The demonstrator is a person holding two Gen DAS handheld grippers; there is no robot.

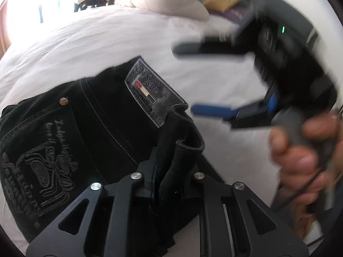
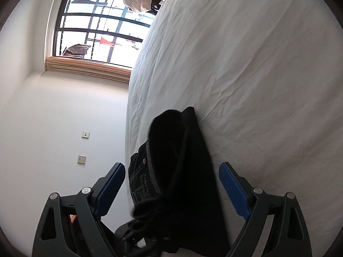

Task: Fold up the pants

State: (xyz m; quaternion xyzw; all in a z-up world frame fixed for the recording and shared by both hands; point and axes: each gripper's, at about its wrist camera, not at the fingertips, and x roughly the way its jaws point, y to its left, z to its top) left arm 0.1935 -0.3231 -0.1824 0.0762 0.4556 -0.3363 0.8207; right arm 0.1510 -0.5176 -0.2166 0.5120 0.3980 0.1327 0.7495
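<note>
Pants [image 1: 90, 132] bunched on bed [image 1: 107, 42], waistband up; I judge fold barely begun. Left hand-held gripper [image 1: 165, 171] pinching waistband fabric. Right hand-held gripper [image 2: 171, 184] spread wide, holding nothing.

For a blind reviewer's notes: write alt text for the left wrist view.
The left gripper is shut on a fold of black pants lying on a white bed sheet, waistband patch and embroidered back pocket facing up. To the right, the hand-held right gripper hovers blurred, its fingers spread open over the sheet.
</note>
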